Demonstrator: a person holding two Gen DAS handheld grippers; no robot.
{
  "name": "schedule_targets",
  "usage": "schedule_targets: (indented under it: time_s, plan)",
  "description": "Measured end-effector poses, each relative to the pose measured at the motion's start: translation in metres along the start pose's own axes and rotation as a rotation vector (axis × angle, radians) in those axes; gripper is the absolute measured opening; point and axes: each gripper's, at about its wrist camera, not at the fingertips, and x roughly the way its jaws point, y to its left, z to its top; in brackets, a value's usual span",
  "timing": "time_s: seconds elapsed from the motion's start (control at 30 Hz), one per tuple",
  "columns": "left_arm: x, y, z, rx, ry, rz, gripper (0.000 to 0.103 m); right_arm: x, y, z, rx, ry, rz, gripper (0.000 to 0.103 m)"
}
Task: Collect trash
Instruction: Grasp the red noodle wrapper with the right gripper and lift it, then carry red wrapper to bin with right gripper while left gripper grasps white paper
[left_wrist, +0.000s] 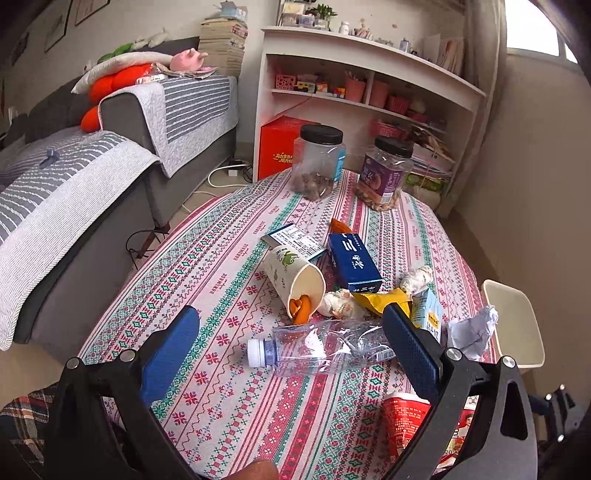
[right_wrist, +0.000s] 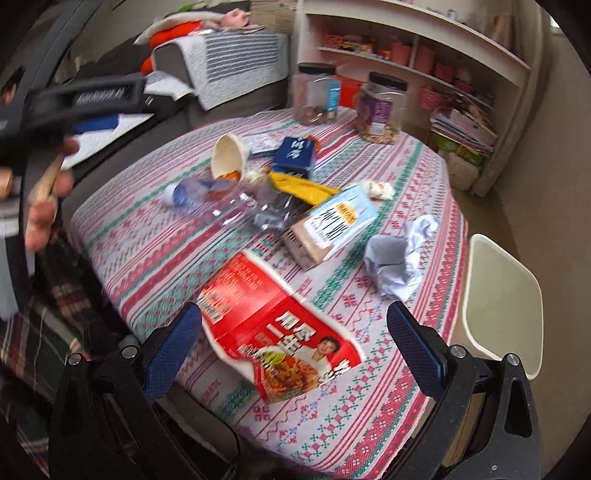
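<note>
Trash lies on the patterned tablecloth (left_wrist: 221, 266). A crushed clear bottle (left_wrist: 317, 349) lies between the tips of my open left gripper (left_wrist: 291, 334). Behind it are a tipped paper cup (left_wrist: 295, 277), a blue box (left_wrist: 352, 260), a yellow wrapper (left_wrist: 380, 301), a milk carton (left_wrist: 428, 314) and crumpled paper (left_wrist: 472, 332). My right gripper (right_wrist: 293, 332) is open, and the red noodle cup (right_wrist: 277, 325) lies on its side between its tips. The bottle (right_wrist: 207, 199), carton (right_wrist: 332, 225) and crumpled paper (right_wrist: 399, 258) lie beyond it.
A cream bin (left_wrist: 517, 325) stands off the table's right edge, also in the right wrist view (right_wrist: 498, 302). Two black-lidded jars (left_wrist: 319, 162) (left_wrist: 386, 173) stand at the table's far side. A sofa (left_wrist: 92, 206) is on the left and a white shelf (left_wrist: 369, 85) behind.
</note>
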Motion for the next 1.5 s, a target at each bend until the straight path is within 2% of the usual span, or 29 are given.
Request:
schedule_targets:
  time_s: [0.13, 0.33, 0.37, 0.4, 0.43, 0.47, 0.5, 0.6, 0.83, 1.07, 1.17, 1.27, 1.5]
  plan:
    - [0.001, 0.001, 0.001, 0.002, 0.014, -0.003, 0.096, 0.013, 0.023, -0.011, -0.112, 0.053, -0.033, 0.096]
    - [0.004, 0.000, 0.002, 0.013, 0.022, -0.008, 0.096, 0.061, 0.032, -0.012, -0.224, 0.166, -0.107, 0.094]
    - [0.004, 0.002, 0.002, 0.010, 0.022, -0.009, 0.096, 0.069, 0.032, -0.013, -0.227, 0.186, -0.108, 0.084]
    - [0.003, 0.002, 0.002, 0.007, 0.021, -0.009, 0.096, 0.072, 0.030, -0.013, -0.213, 0.193, -0.085, 0.068]
    - [0.003, 0.004, 0.003, 0.003, 0.020, -0.009, 0.096, 0.071, 0.027, -0.010, -0.189, 0.175, -0.067, 0.066]
    - [0.002, 0.006, 0.004, -0.001, 0.018, -0.009, 0.096, 0.066, 0.025, -0.007, -0.174, 0.156, -0.049, 0.055]
    - [0.002, 0.007, 0.005, -0.008, 0.016, -0.009, 0.096, 0.061, 0.023, -0.004, -0.158, 0.131, -0.040, 0.048]
    - [0.002, 0.011, 0.009, -0.022, 0.021, -0.025, 0.096, 0.043, 0.009, 0.004, -0.053, 0.079, -0.008, 0.040]
    - [0.003, -0.016, 0.012, 0.037, 0.036, -0.073, 0.096, -0.009, -0.043, 0.015, 0.198, -0.099, 0.034, 0.036]
    - [0.021, -0.084, -0.003, 0.200, 0.105, -0.158, 0.096, -0.066, -0.123, 0.034, 0.385, -0.273, -0.066, 0.036]
    - [0.034, -0.125, -0.015, 0.292, 0.164, -0.218, 0.096, -0.078, -0.155, 0.043, 0.406, -0.299, -0.139, 0.036]
    - [0.046, -0.162, -0.024, 0.350, 0.214, -0.272, 0.096, -0.083, -0.185, 0.052, 0.432, -0.317, -0.171, 0.037]
    - [0.078, -0.225, -0.018, 0.396, 0.264, -0.333, 0.096, -0.073, -0.224, 0.059, 0.454, -0.327, -0.211, 0.037]
